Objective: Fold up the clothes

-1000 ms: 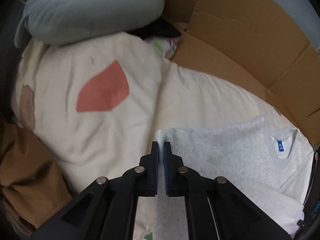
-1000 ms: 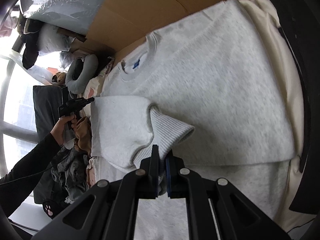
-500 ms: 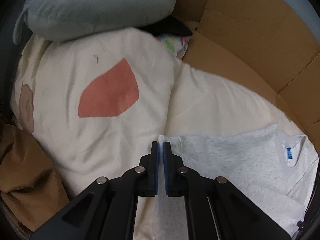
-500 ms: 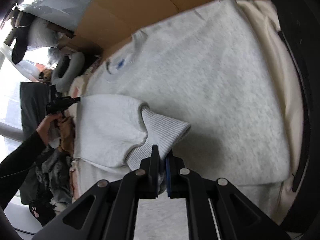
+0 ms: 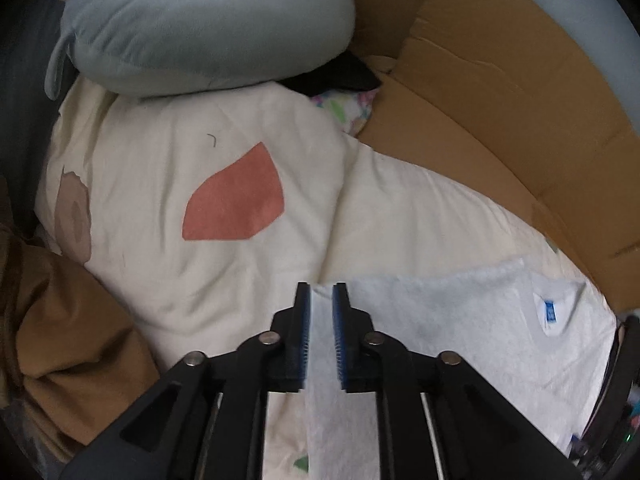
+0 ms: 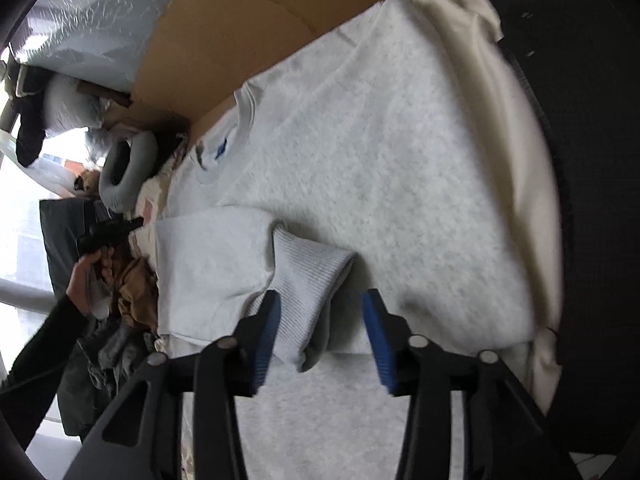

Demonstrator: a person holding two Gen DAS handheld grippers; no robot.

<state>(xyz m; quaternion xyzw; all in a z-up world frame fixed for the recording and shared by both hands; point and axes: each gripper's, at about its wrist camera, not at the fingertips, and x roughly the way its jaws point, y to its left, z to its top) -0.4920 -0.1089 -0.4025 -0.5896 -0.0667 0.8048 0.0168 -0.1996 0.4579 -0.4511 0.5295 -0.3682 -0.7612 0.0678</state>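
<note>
A light grey sweatshirt [image 6: 380,140] lies flat on a cream duvet [image 5: 200,280], its collar with a blue label [image 5: 550,314] toward the cardboard. One sleeve is folded across the body, and its ribbed cuff [image 6: 308,272] rests on the chest. My right gripper [image 6: 320,304] is over that cuff. Its jaws are opening wide, with the cuff lying loose between them. My left gripper [image 5: 321,292] hovers at the folded shoulder corner of the sweatshirt [image 5: 460,320]. Its jaws are opening a little and the fabric shows through the gap, unpinched.
A grey-blue neck pillow [image 5: 200,32] lies at the far end of the duvet, which has a salmon patch [image 5: 236,200]. Cardboard [image 5: 500,100] lines the far side. A brown garment [image 5: 72,340] is heaped at the left. A dark-sleeved hand [image 6: 86,280] holds the left gripper.
Both grippers were shut on the sweatshirt and now stand open: the left has let go of the folded corner, the right of the cuff. The left has lifted slightly.
</note>
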